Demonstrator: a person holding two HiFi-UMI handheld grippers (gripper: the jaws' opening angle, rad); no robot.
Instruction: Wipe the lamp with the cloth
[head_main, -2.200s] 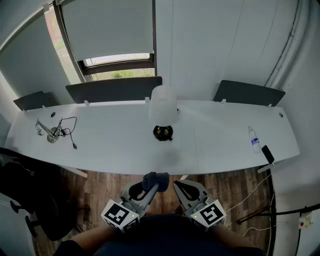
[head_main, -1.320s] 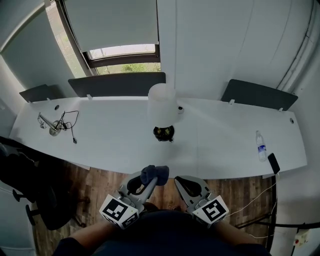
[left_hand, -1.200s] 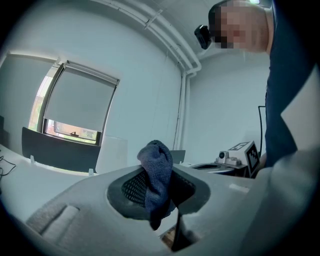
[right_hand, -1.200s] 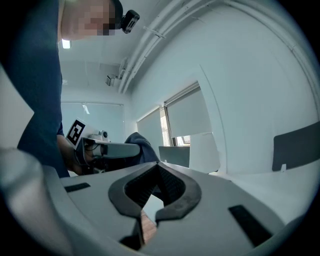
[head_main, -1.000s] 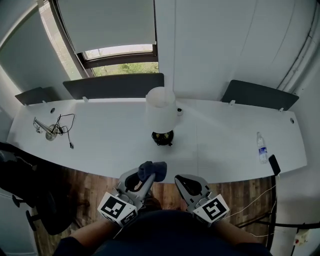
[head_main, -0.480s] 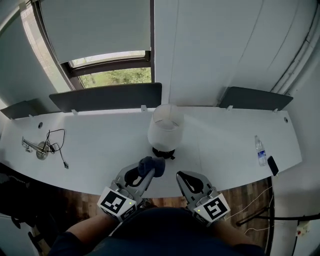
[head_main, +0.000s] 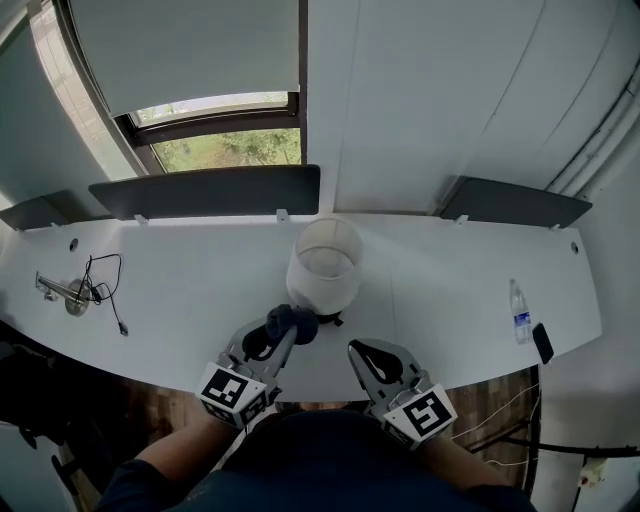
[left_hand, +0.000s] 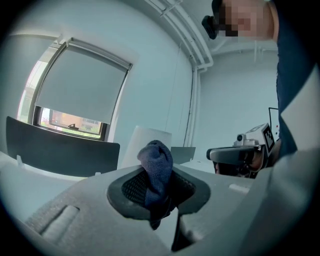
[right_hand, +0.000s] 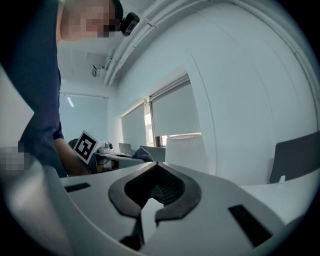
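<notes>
Both point forward: left gripper (head_main: 281, 340) clamps cloth (head_main: 292, 322) (near lamp (head_main: 323, 272)); right gripper (head_main: 358, 351) closed, empty.

The lamp (head_main: 322, 265) stands mid-frame on the counter (head_main: 200, 290), the one tall obstacle. It is just ahead of the left gripper (head_main: 283, 332), whose jaws pinch the cloth (head_main: 292, 321), and near the right gripper (head_main: 358, 352). Open counter runs to the lamp's left and right. At far left lie a cable (head_main: 105, 285) and a metal fitting (head_main: 72, 297); at far right, a bottle (head_main: 518, 318). Dark panels (head_main: 205, 190) wall the rear edge.
</notes>
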